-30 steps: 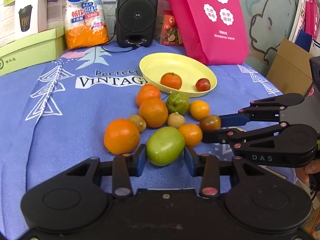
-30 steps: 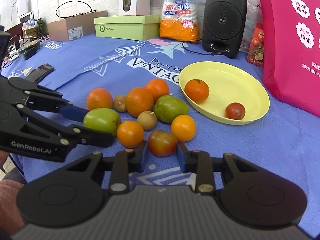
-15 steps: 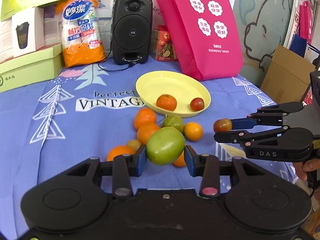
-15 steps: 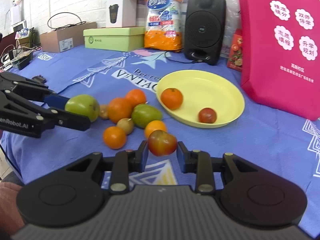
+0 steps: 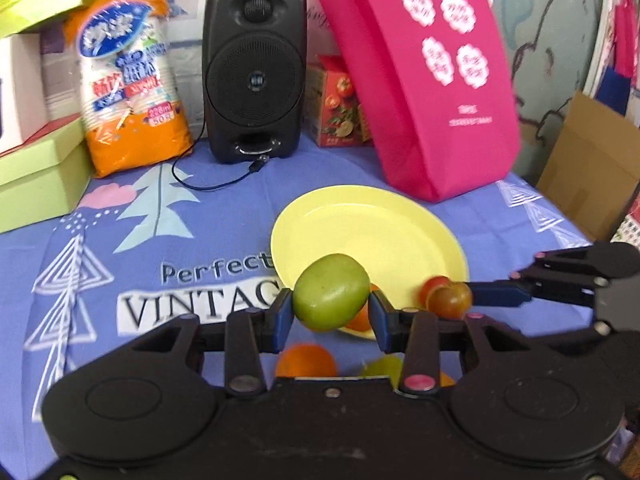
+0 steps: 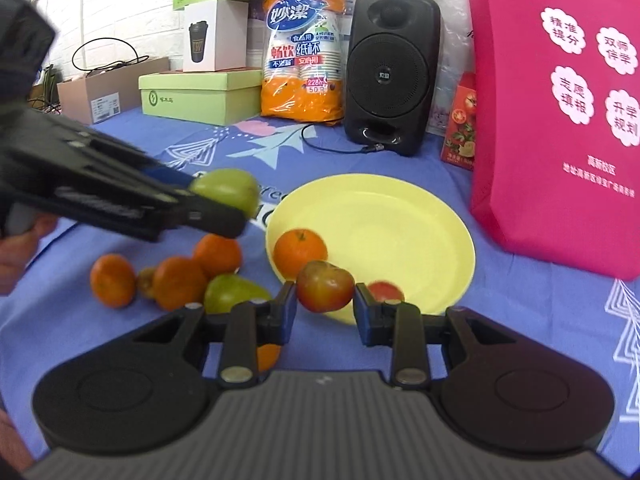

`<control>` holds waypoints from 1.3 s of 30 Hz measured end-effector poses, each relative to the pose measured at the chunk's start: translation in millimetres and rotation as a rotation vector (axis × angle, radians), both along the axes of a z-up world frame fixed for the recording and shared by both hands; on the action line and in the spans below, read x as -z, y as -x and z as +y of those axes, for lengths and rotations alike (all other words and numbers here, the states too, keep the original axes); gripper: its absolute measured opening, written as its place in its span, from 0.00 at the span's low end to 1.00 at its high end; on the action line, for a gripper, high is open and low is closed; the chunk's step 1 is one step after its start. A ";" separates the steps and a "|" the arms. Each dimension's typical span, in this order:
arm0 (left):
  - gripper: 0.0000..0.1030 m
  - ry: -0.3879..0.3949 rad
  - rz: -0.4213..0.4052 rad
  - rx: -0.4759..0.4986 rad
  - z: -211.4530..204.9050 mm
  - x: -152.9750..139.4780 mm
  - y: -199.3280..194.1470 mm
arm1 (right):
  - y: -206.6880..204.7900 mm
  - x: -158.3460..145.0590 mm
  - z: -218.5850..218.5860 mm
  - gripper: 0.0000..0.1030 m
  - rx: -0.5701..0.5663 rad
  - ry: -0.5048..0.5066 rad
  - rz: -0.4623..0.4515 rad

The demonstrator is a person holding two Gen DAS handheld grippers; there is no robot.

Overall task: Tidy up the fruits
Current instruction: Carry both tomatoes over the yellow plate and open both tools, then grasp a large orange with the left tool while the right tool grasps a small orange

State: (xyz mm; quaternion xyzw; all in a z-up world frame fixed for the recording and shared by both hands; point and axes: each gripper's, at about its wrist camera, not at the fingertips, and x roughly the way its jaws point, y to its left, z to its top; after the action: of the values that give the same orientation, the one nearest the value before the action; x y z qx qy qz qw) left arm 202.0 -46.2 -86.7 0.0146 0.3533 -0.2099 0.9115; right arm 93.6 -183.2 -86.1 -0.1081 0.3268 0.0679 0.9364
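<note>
My left gripper (image 5: 331, 315) is shut on a big green tomato (image 5: 330, 290) and holds it in the air over the near rim of the yellow plate (image 5: 384, 224). My right gripper (image 6: 325, 307) is shut on a red-green tomato (image 6: 324, 286), also lifted at the plate's near edge (image 6: 384, 216). Each gripper shows in the other's view, the right one (image 5: 476, 298) and the left one (image 6: 224, 200). An orange (image 6: 299, 252) and a small red tomato (image 6: 386, 290) lie in the plate. Several oranges (image 6: 178, 282) and a green fruit (image 6: 232, 292) lie on the blue cloth.
A black speaker (image 5: 254, 72) with a cable, a pink bag (image 5: 424, 76), a pack of paper cups (image 5: 132, 92), a red carton (image 5: 338, 108) and green boxes (image 6: 200, 94) stand behind the plate. A cardboard box (image 5: 588, 184) is off the table's right edge.
Both grippers have lifted their fruit off the cloth and carried it forward to the plate's near edge. The pile of fruit now lies below and behind the fingers.
</note>
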 end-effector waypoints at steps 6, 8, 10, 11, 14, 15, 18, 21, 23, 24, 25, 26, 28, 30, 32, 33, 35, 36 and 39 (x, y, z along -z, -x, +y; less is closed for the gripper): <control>0.39 -0.009 0.045 -0.021 -11.6 18.6 -43.0 | -15.5 11.5 -2.3 0.29 0.007 0.005 0.031; 0.39 0.004 0.054 -0.033 -10.2 21.2 -51.9 | -17.7 12.8 -3.6 0.29 0.005 -0.004 0.031; 0.39 0.005 0.061 -0.044 -9.0 22.5 -58.7 | -20.5 12.7 -2.9 0.29 0.004 -0.004 0.027; 0.39 0.003 0.060 -0.047 -9.6 23.0 -61.2 | -22.0 12.8 -2.4 0.29 0.004 -0.001 0.025; 0.58 0.006 0.054 -0.065 -7.8 20.9 -66.3 | -25.9 11.2 -0.1 0.37 0.012 0.009 0.016; 0.59 0.005 0.043 -0.066 -8.0 18.0 -65.5 | -25.6 10.1 0.9 0.39 0.015 0.015 0.011; 0.59 -0.006 0.021 -0.064 -4.4 10.5 -55.1 | -20.9 7.4 2.0 0.40 0.018 0.025 0.004; 0.63 -0.011 -0.009 -0.072 4.1 0.7 -38.9 | -13.0 3.4 0.1 0.40 0.022 0.024 -0.003; 0.67 0.002 -0.029 -0.076 12.4 -5.9 -24.9 | -5.4 0.8 -1.5 0.41 0.025 0.019 -0.009; 0.67 0.007 -0.039 -0.078 17.0 -8.8 -17.1 | -1.1 -0.2 -2.2 0.42 0.026 0.016 -0.011; 0.67 0.009 -0.047 -0.080 20.9 -10.7 -9.4 | 3.1 -0.9 -2.6 0.43 0.026 0.012 -0.013; 0.67 0.009 -0.053 -0.082 24.4 -12.1 -0.9 | 7.3 -1.1 -2.9 0.43 0.024 0.008 -0.012; 0.67 0.005 -0.063 -0.088 31.3 -13.5 15.5 | 15.8 -0.4 -2.5 0.44 0.021 0.005 -0.007; 0.67 -0.001 -0.070 -0.097 37.1 -14.1 31.4 | 24.2 1.2 -0.7 0.44 0.016 0.004 -0.002; 0.67 -0.002 -0.074 -0.112 43.3 -13.7 47.2 | 33.9 2.5 2.0 0.44 0.004 0.002 0.002; 0.67 0.001 -0.078 -0.122 47.2 -13.5 56.1 | 38.4 3.2 3.2 0.44 -0.004 -0.002 0.005; 0.67 0.007 -0.079 -0.140 56.2 -12.5 73.6 | 47.3 5.6 6.0 0.44 -0.019 -0.009 0.013; 0.67 0.008 -0.081 -0.151 59.3 -11.6 81.5 | 50.9 7.0 7.7 0.45 -0.024 -0.011 0.017; 0.67 -0.008 -0.093 -0.164 66.6 -6.6 107.2 | 59.0 12.9 12.5 0.46 -0.037 -0.006 0.035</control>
State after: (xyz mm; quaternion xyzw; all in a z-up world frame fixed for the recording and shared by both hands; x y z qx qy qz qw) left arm 94.9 20.4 -80.1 -0.0010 0.3115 -0.1324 0.9410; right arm 34.6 -170.8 -99.0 -0.1100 0.3411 0.0879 0.9294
